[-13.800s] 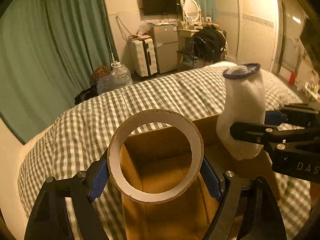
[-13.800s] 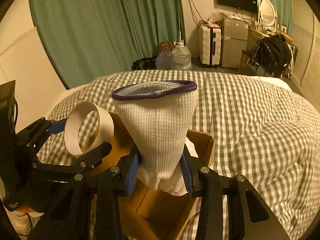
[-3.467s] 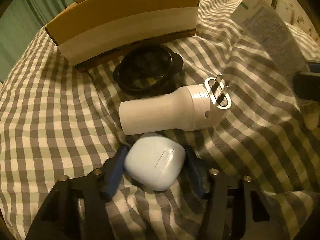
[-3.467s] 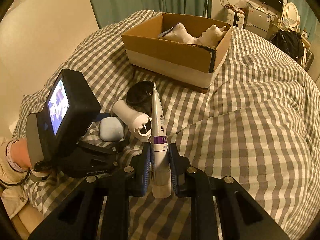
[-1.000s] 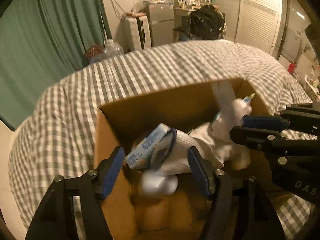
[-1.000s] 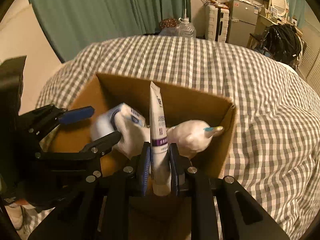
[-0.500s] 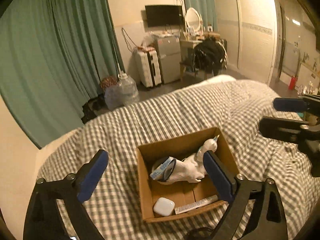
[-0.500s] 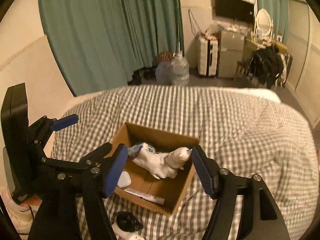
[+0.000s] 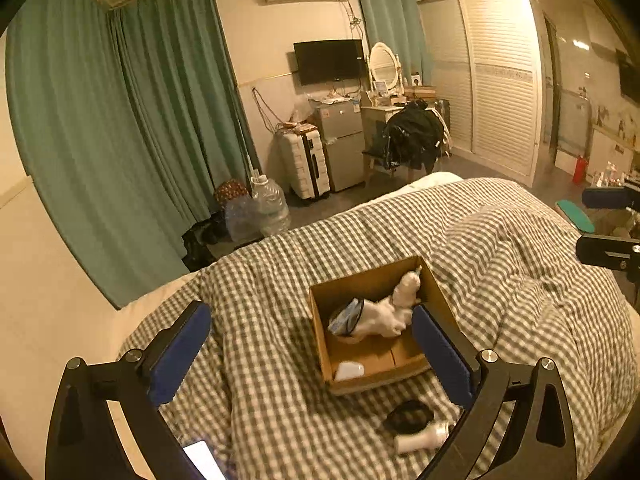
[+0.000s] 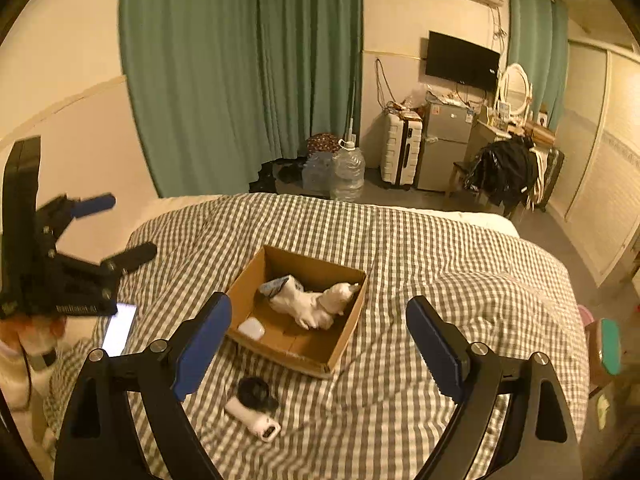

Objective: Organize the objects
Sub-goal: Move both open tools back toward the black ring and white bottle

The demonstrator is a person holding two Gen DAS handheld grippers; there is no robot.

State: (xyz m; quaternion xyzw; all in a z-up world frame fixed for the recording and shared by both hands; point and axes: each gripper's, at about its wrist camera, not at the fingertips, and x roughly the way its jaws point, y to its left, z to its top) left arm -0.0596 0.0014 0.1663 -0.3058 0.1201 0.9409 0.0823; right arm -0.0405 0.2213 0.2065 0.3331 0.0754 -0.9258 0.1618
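Across the middle of both views lies the bed (image 10: 420, 264), its checked cover rumpled; at centre frame sits the box (image 10: 344, 336), open-topped, holding a white sock (image 10: 308, 304), a blue packet (image 10: 274, 286) and a pale case (image 10: 251, 328) in its lower left corner; below the box, low in the right view, lie a black ring (image 10: 254, 392) and a white charger (image 10: 252, 420), touching or nearly so, both on the cover and not yet boxed; a lit phone (image 10: 119, 328) rests at the left edge. Both tongs hang high above, spread wide and empty: left gripper (image 9: 312, 356), right gripper (image 10: 320, 344). The step in hand looks like fetching these last two things; best to come down on the charger across its narrow body, not its plug end, since it may roll on soft cloth; take the ring by its rim with the other tongs.
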